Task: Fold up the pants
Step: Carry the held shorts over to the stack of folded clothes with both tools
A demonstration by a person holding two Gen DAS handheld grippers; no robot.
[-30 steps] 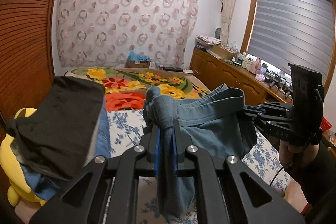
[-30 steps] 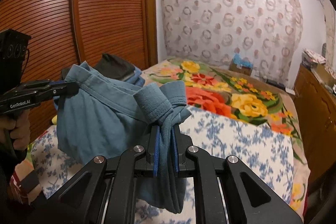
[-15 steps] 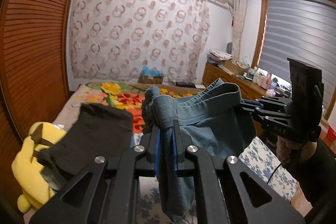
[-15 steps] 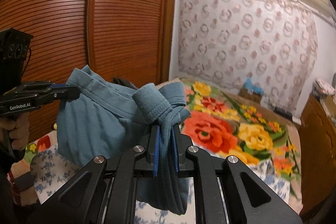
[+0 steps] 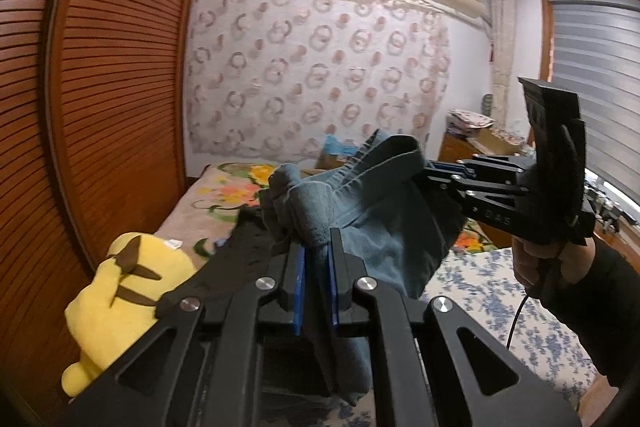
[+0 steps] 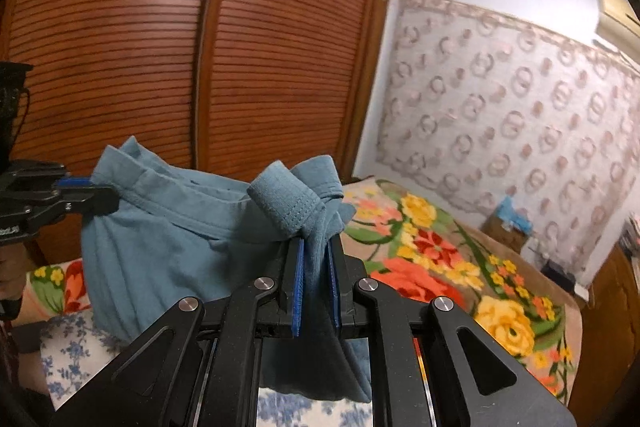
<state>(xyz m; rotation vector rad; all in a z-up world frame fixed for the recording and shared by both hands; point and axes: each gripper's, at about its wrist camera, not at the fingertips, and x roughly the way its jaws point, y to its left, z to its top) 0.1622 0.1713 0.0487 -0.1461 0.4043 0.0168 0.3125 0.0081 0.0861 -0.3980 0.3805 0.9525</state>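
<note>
The blue-grey pants (image 5: 376, 223) hang in the air above the bed, stretched between both grippers by the waistband. My left gripper (image 5: 316, 267) is shut on one bunched end of the waistband. My right gripper (image 5: 430, 173) shows at the right of the left wrist view, shut on the other end. In the right wrist view the right gripper (image 6: 316, 267) clamps the pants (image 6: 160, 239), and the left gripper (image 6: 86, 193) holds their far corner at the left. The legs hang down below the frames, hidden.
A bed with a blue-flowered sheet (image 5: 492, 291) and a bright floral blanket (image 6: 432, 259) lies below. A yellow plush toy (image 5: 116, 299) and dark folded clothes (image 5: 240, 259) sit at the bed's left edge. Wooden louvred wardrobe doors (image 6: 200, 47) stand close by.
Both grippers have risen and tilted upward with the pants; the bed sits lower in both views and the wardrobe and wall fill more of them. Both grips stay shut.
</note>
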